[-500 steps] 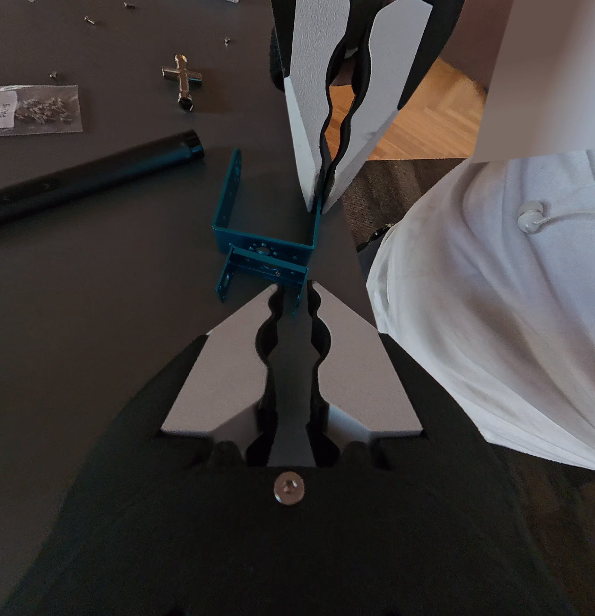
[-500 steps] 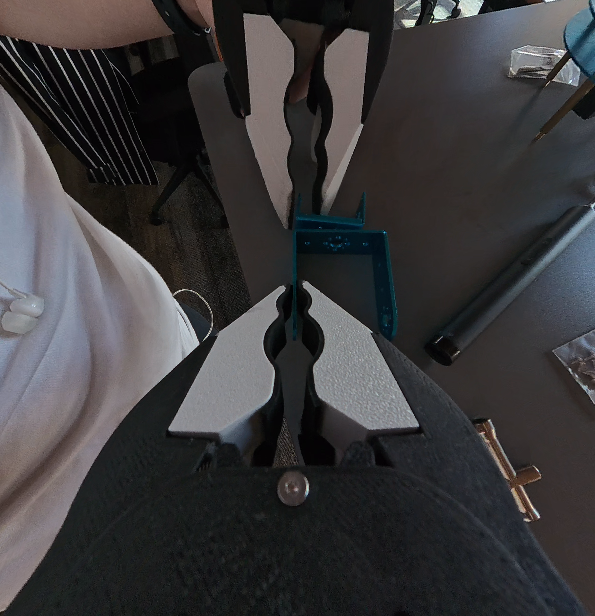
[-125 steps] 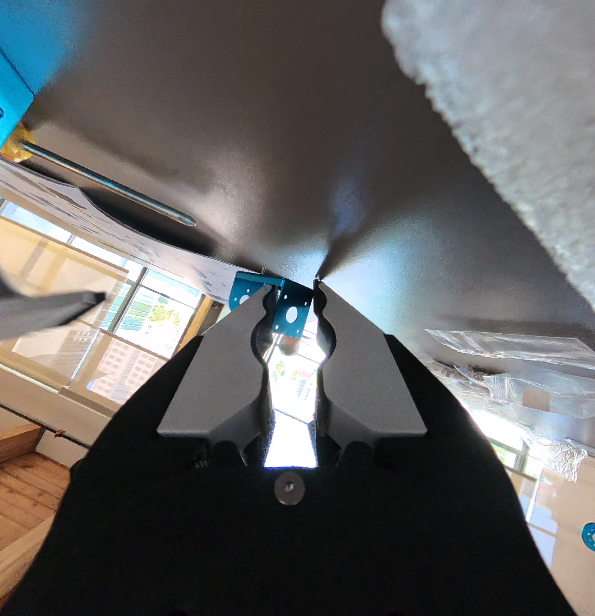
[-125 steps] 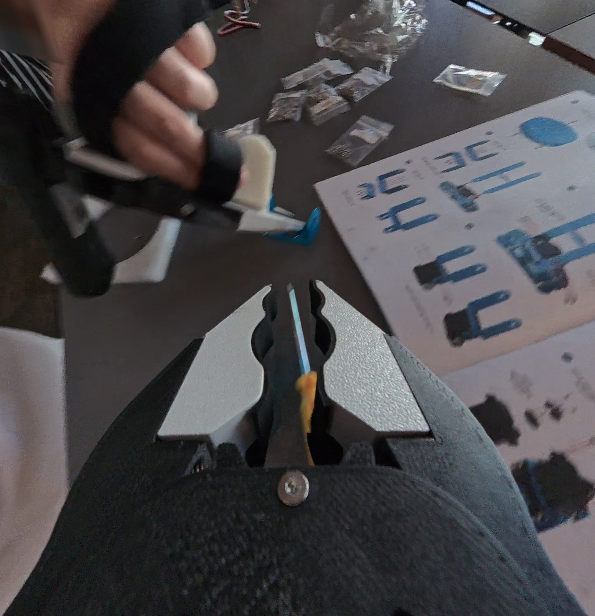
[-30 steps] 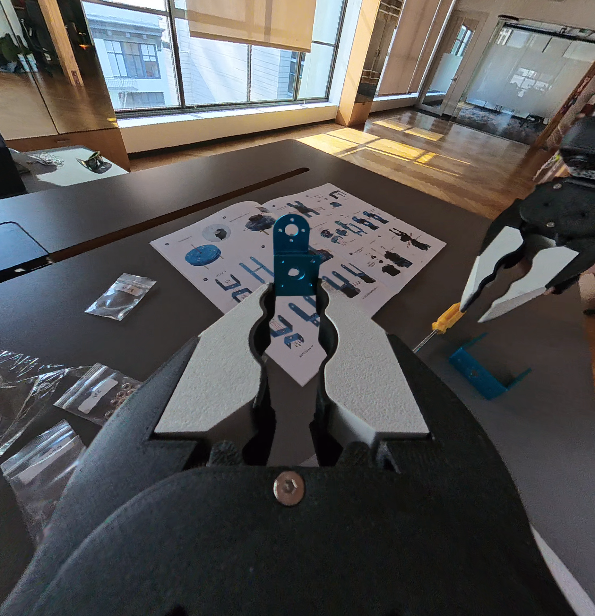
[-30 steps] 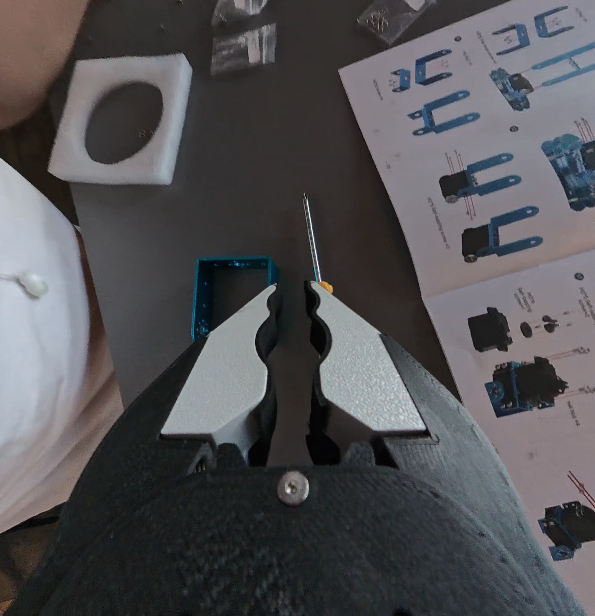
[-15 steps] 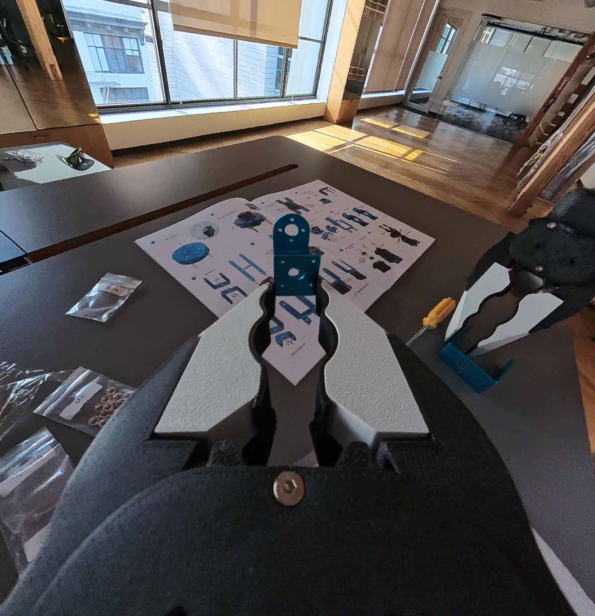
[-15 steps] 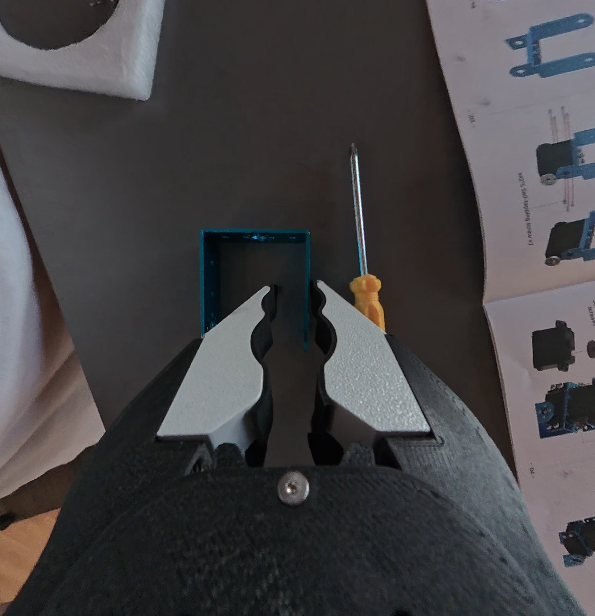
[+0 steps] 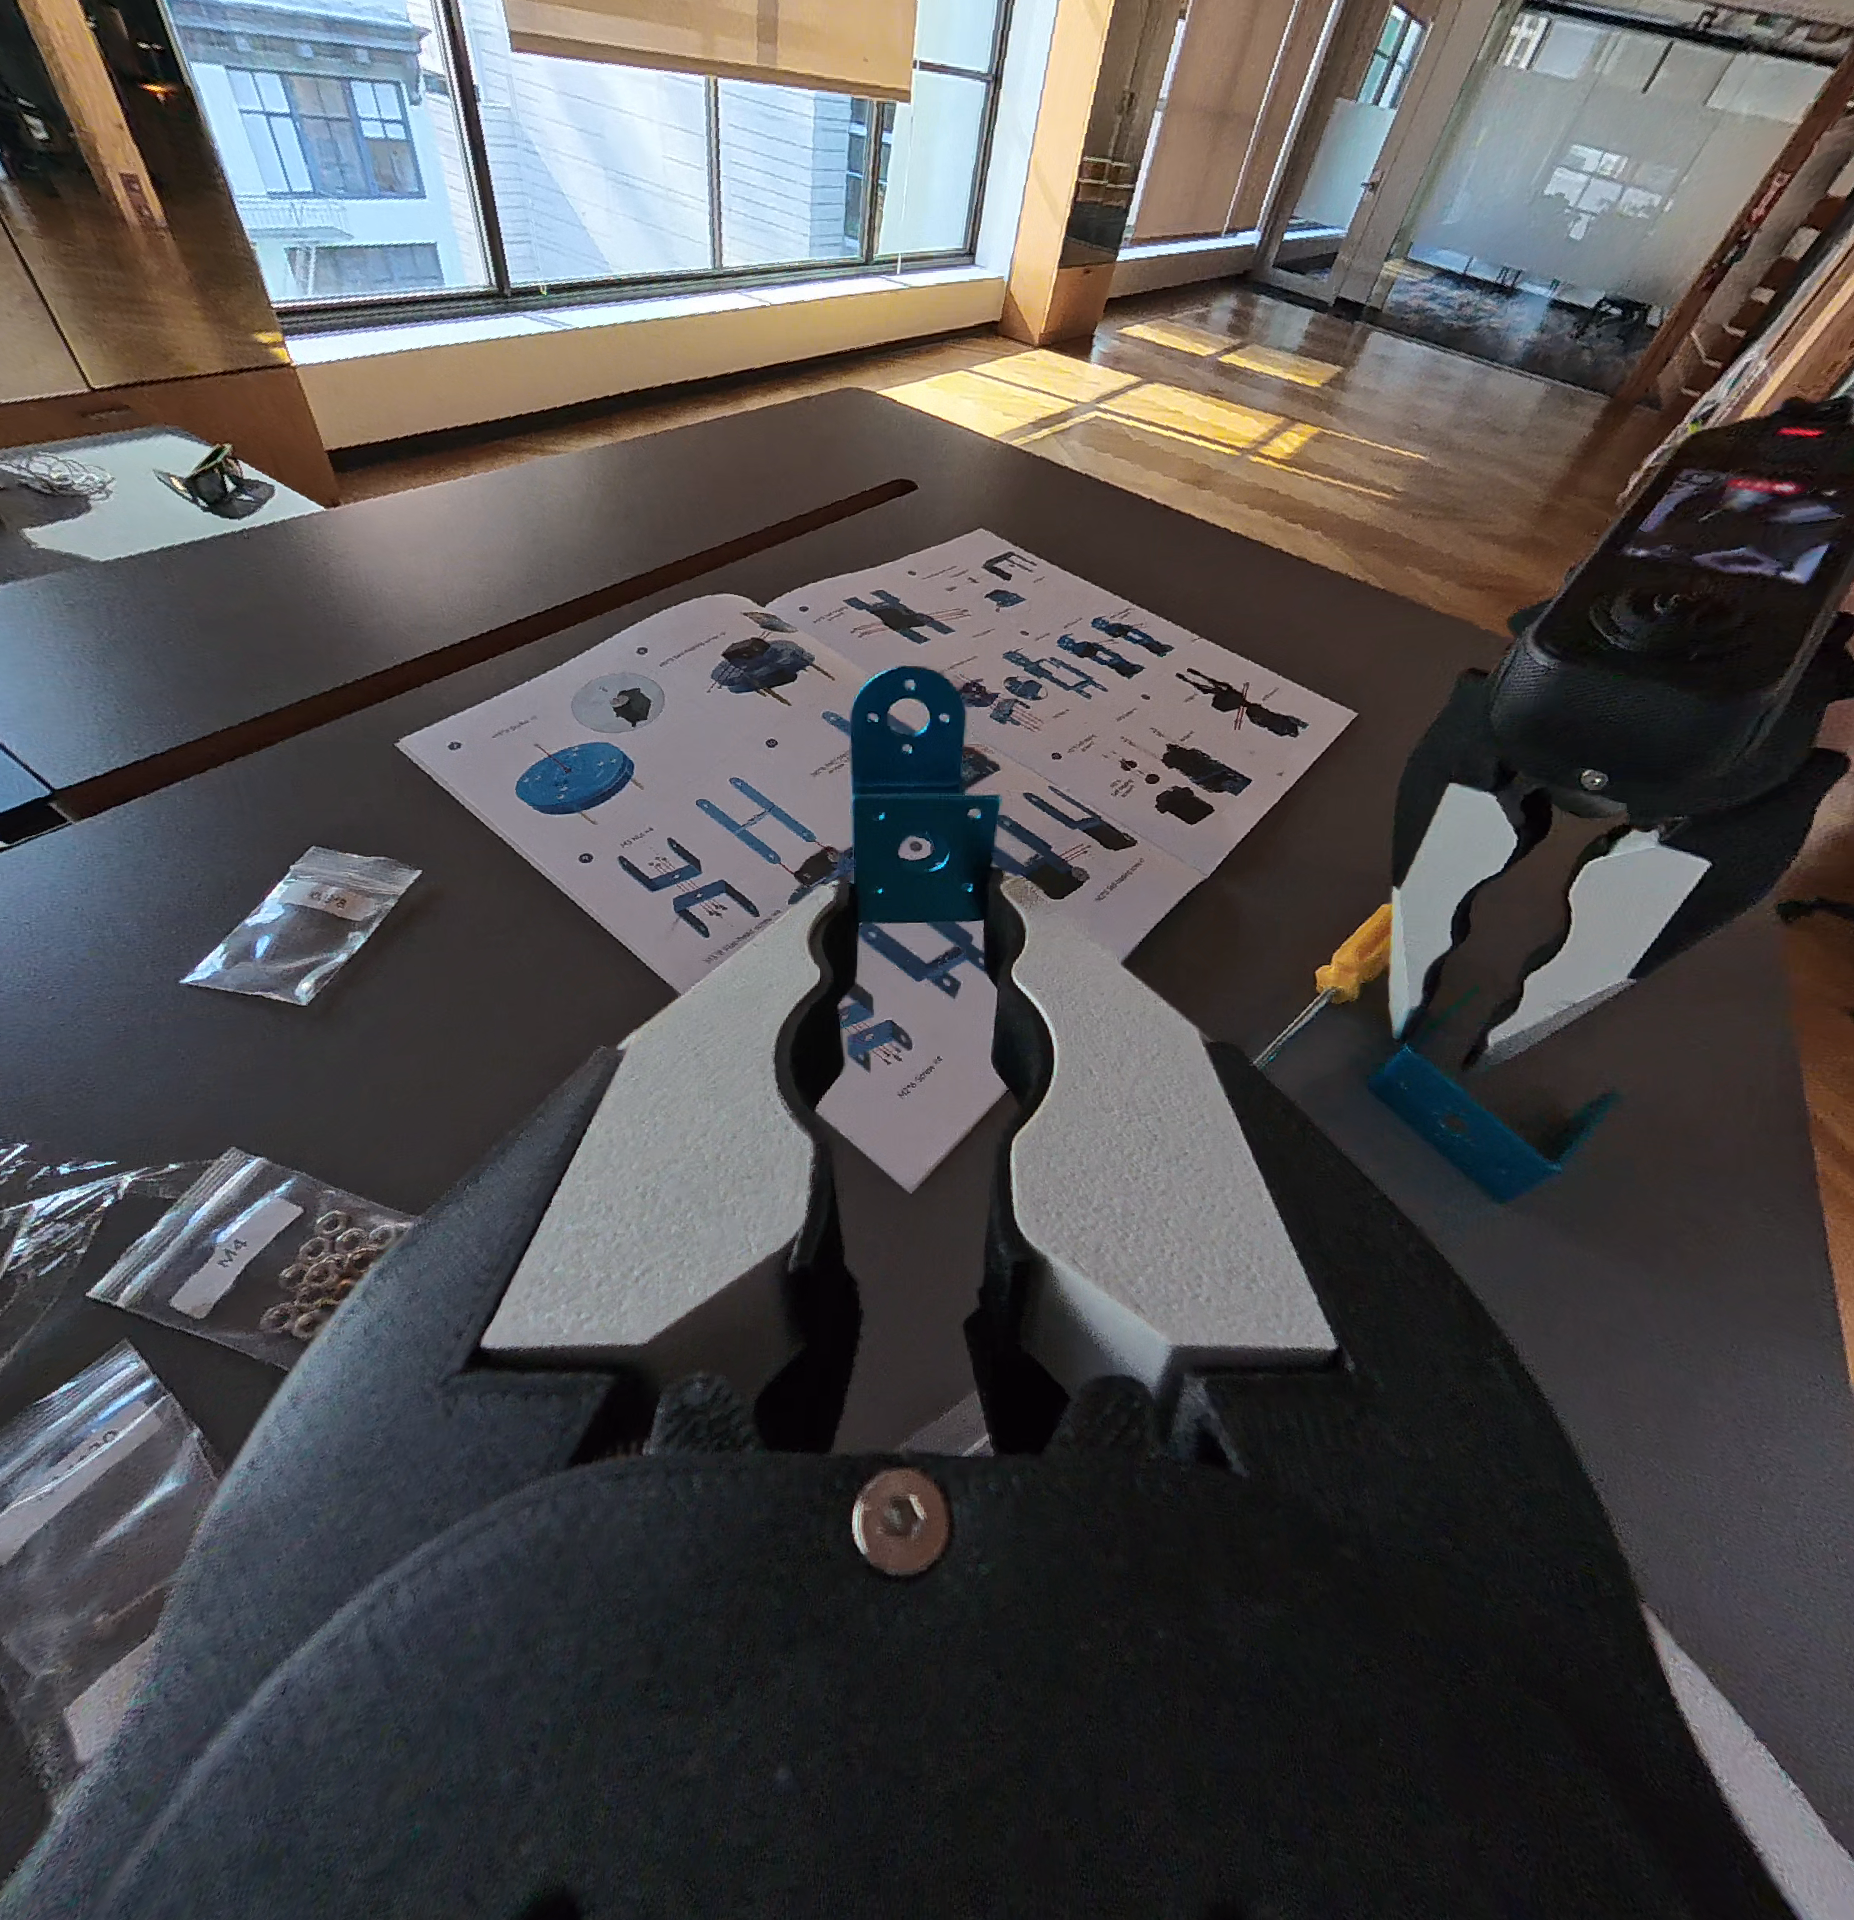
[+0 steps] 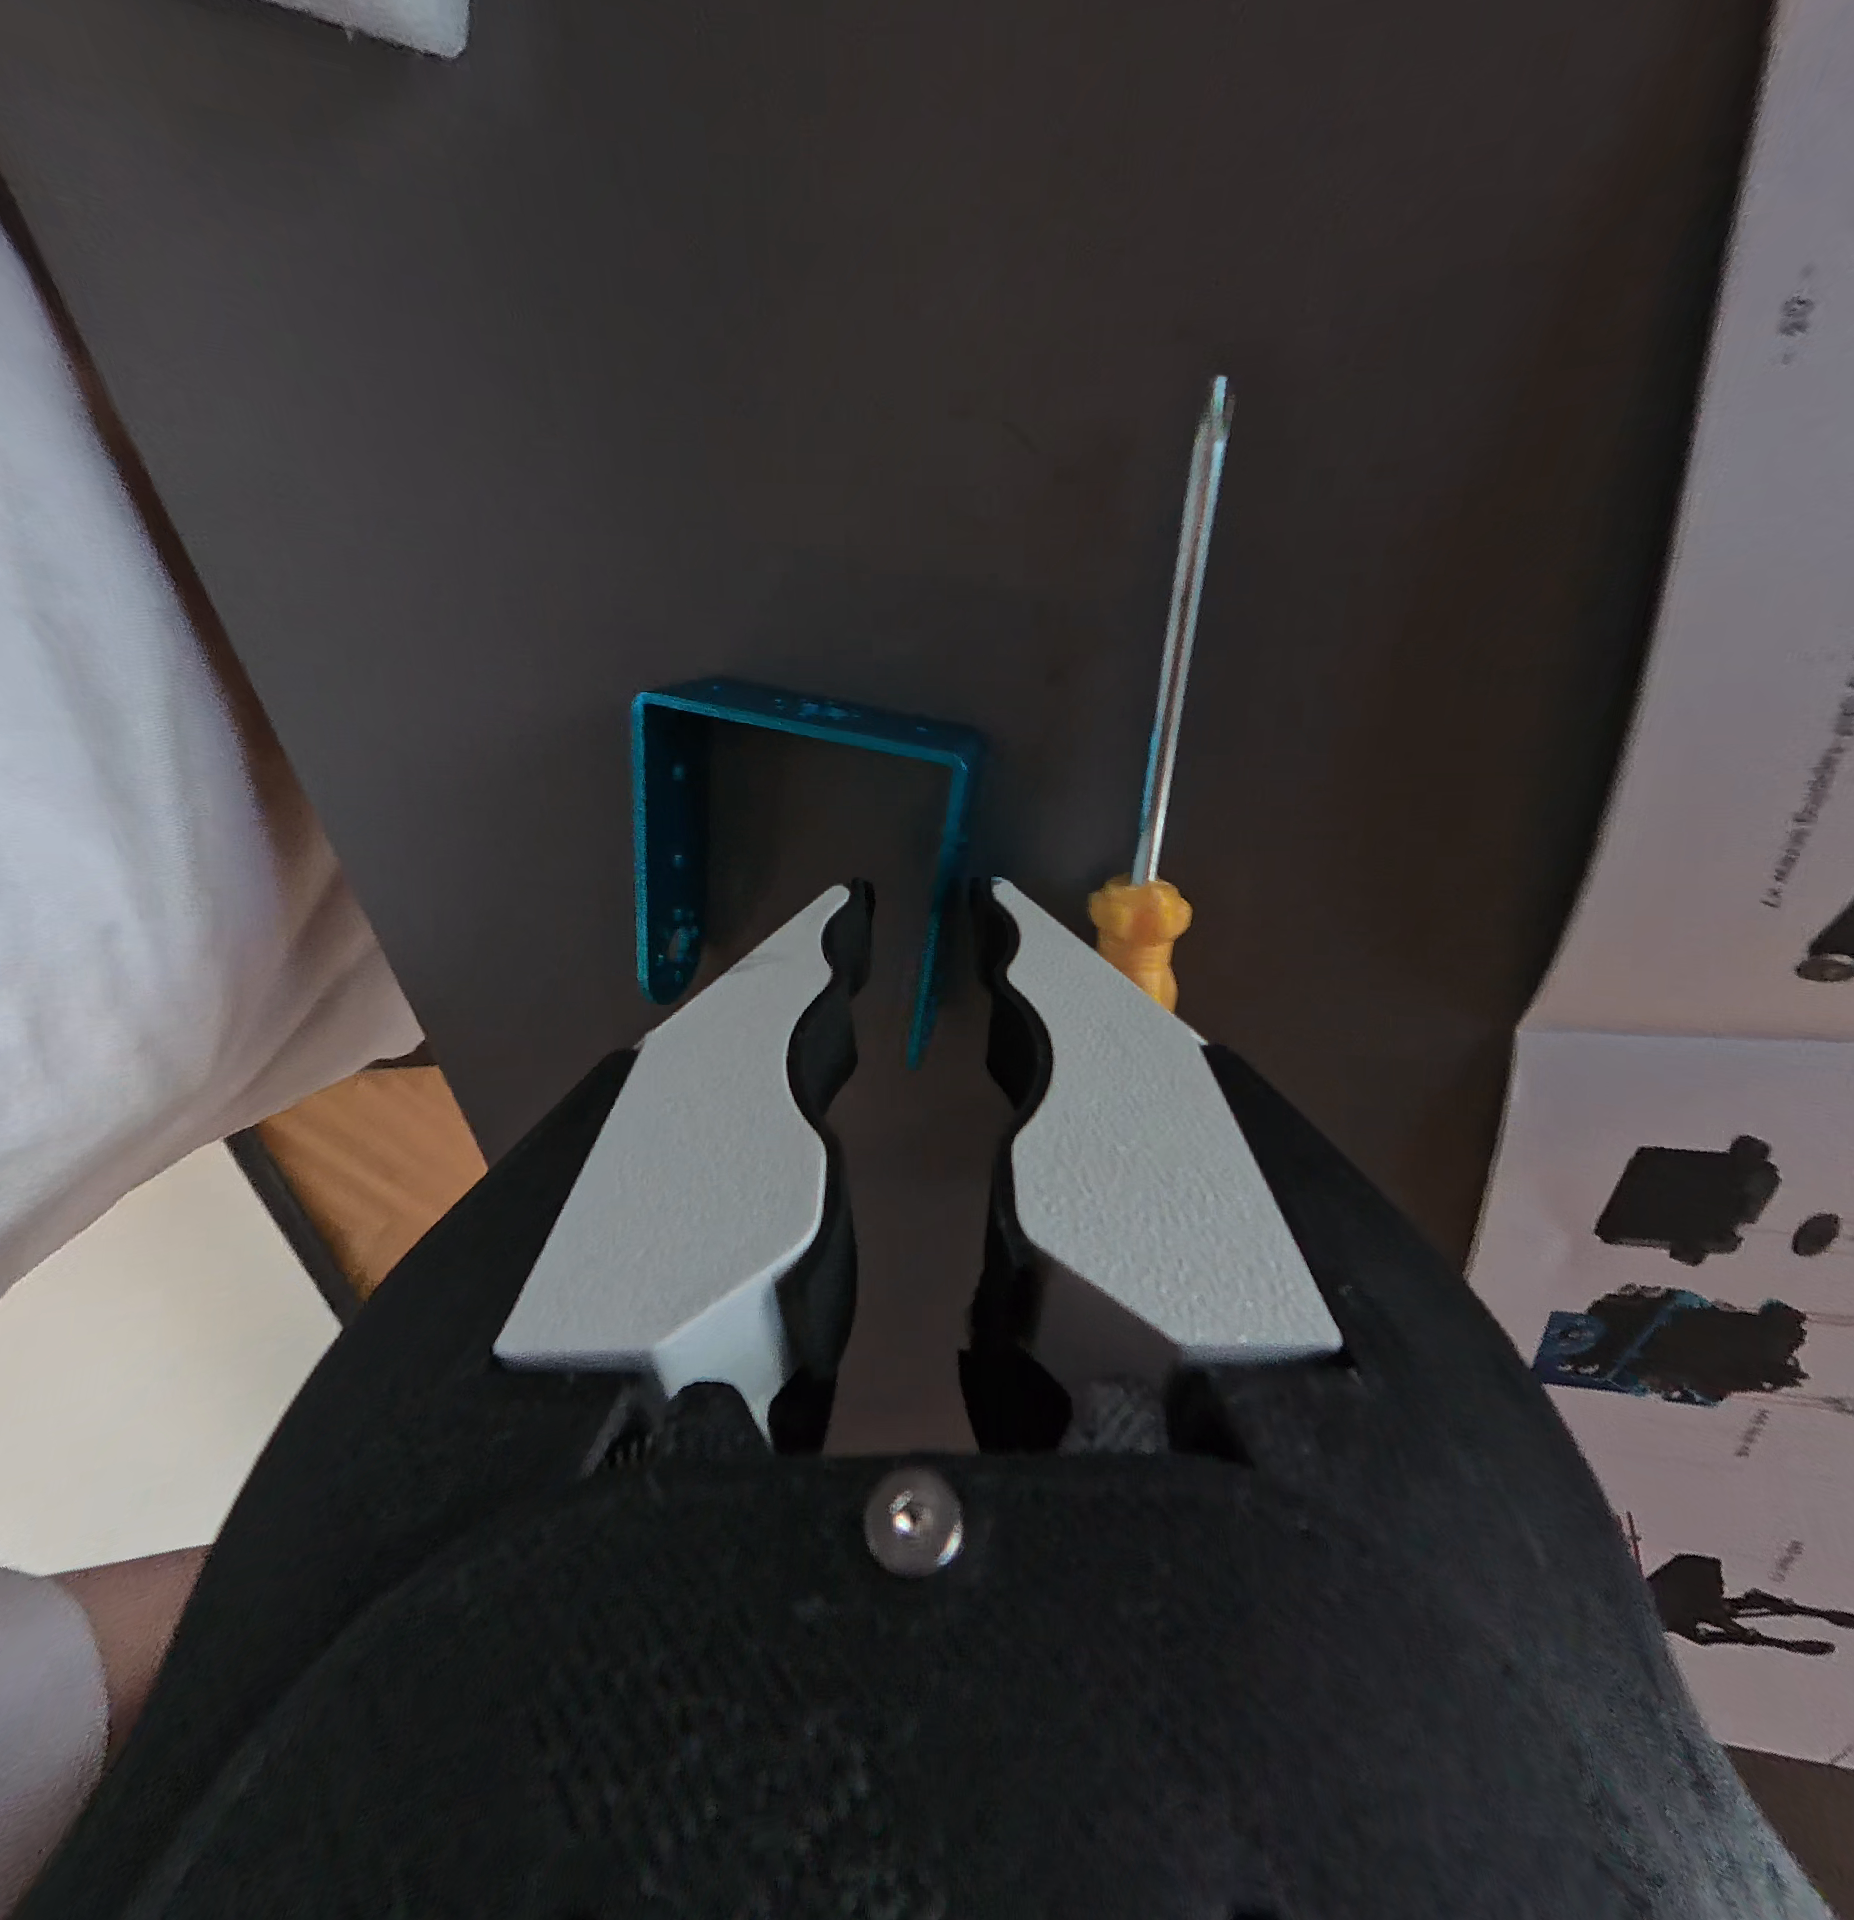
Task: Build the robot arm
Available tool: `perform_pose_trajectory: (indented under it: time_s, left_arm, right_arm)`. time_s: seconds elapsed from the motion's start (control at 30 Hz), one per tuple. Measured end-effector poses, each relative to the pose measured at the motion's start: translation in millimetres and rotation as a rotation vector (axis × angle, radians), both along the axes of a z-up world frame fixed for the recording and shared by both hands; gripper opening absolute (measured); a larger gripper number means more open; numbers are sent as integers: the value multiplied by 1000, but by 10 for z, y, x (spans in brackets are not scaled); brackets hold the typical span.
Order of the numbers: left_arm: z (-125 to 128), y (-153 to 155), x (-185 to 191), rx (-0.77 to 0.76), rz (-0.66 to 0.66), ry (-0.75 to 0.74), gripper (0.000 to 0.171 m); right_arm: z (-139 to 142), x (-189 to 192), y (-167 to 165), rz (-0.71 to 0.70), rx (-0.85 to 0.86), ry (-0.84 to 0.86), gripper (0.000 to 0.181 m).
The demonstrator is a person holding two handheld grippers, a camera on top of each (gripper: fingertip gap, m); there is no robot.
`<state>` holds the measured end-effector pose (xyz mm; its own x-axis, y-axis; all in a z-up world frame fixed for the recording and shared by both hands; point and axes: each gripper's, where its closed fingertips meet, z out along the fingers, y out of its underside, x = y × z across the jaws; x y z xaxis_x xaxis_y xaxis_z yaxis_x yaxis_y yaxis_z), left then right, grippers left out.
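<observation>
Right gripper (image 10: 918, 894) has dropped closer onto the blue U-bracket (image 10: 798, 727) since half a second ago, jaws spread, straddling the bracket's right leg without pinching it. Left gripper (image 9: 918, 914) unchanged, clenched on a small blue bracket (image 9: 918, 800) held upright above the dark surface (image 9: 383, 987). Yellow-handled screwdriver (image 10: 1162, 810) lies just beside the U-bracket on its right. Bags of hardware (image 9: 248, 1257) near left, open instruction sheet (image 9: 694, 758) beyond.
</observation>
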<state>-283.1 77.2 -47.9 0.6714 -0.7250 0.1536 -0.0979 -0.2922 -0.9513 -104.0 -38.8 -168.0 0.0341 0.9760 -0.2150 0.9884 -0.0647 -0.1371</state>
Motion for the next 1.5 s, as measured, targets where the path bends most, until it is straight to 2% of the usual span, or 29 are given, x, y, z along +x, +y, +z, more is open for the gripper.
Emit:
perform_pose_trajectory:
  time_s: [0.07, 0.17, 0.27, 0.47, 0.57, 0.73, 0.87, 1.0, 1.13, 1.27, 1.5]
  left_arm:
    - [14, 2, -16, 4, 5, -2, 23]
    - [8, 11, -31, -4, 10, -8, 23]
    - [-22, 30, -51, -17, 22, 0, 23]
    - [-11, 60, -104, -10, 40, -17, 23]
    - [0, 73, -135, -15, 47, -36, 23]
    - [5, 88, -150, -17, 57, -52, 23]
    - [1, 98, -149, -19, 62, -57, 23]
    - [30, 95, -156, -2, 73, -50, 23]
    - [86, 68, -119, 24, 66, -60, 23]
    - [161, 51, -117, 47, 64, -98, 23]
    - [359, -19, -144, 91, 58, -165, 23]
  right_arm:
    - [-28, -2, -21, 18, 14, -23, 20]
    - [-54, -27, 42, 17, 86, -46, 10]
    - [-63, -141, 57, 14, 105, -1, 1]
    - [-56, -190, 103, -28, 161, 70, 0]
    - [-7, -282, 101, -67, 181, 196, 0]
    - [232, -469, 344, -239, 260, 484, 0]
    - [518, -567, 672, -397, 323, 768, 0]
    - [944, -619, 1071, -517, 518, 998, 0]
    - [1266, -763, 1262, -486, 743, 1103, 0]
    - [1333, -992, 1316, -413, 879, 1129, 0]
    - [1236, -1221, 1269, -402, 899, 1160, 0]
